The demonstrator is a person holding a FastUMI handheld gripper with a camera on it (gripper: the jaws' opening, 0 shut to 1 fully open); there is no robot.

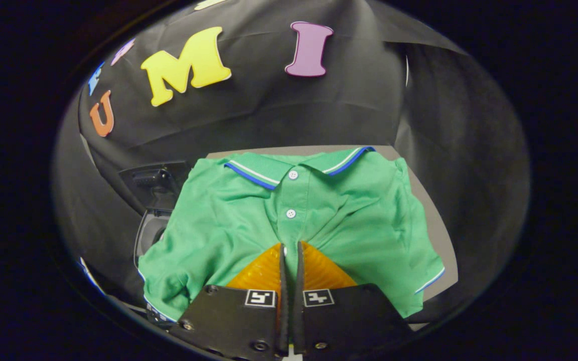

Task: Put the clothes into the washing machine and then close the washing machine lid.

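Gripper view looks along the two fingers of the gripper (289, 248), which stand close together with a thin fold of fabric caught in the narrow slot between them; both fingers press on the lower front of one green polo shirt (319, 220), just below its button placket. The shirt lies spread, collar away from the fingers, with two white buttons (293, 174) visible down the placket and a collar (299, 163) edged in blue and white. Its two short sleeves fall to either side, each with a striped cuff. Under the shirt sits one grey tabletop (437, 225), bare at the far right. Beside the shirt's left sleeve, a dark washing machine (151, 200) shows its opening, with its lid (156, 183) raised behind it.
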